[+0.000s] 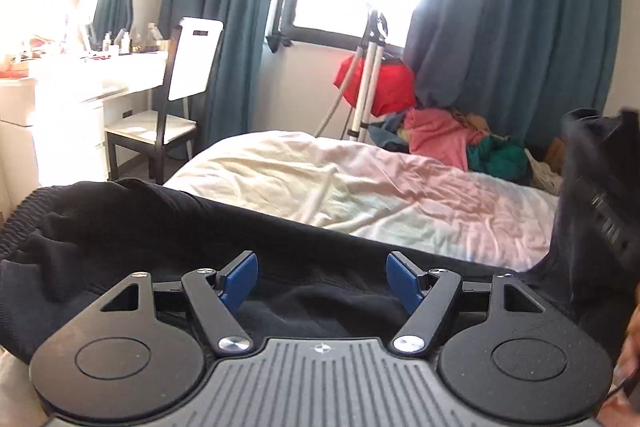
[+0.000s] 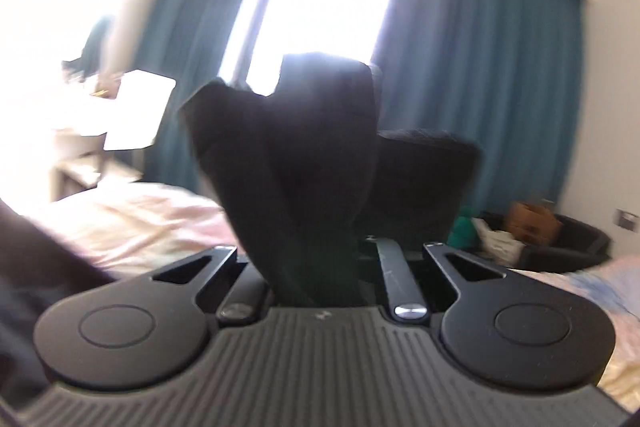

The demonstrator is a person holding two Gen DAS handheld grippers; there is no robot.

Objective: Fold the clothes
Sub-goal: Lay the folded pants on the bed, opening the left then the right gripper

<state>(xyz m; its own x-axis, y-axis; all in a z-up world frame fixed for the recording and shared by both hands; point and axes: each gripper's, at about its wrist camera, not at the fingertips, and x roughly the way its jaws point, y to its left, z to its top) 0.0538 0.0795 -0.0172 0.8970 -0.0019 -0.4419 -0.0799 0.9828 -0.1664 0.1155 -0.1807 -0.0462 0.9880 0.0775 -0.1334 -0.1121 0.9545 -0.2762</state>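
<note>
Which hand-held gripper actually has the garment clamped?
The right hand-held gripper: it is shut on the black garment. The left hand-held gripper is open above it.

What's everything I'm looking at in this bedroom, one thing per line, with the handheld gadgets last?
black garment: one, black, lying across the near edge of the bed, one end lifted by the right gripper
bed: one, pale cream and pink sheet, centre
clothes pile: one heap, pink, green and mixed colours, far side of the bed
red bundle: one, red, behind the tripod
tripod: one, silver, under the window
curtains: teal, either side of the window
chair: one, white with dark frame, at the dressing table
dressing table: one, white, left, with mirror and bottles
left gripper: open, blue pads, over the garment
right gripper: shut on the garment
</note>
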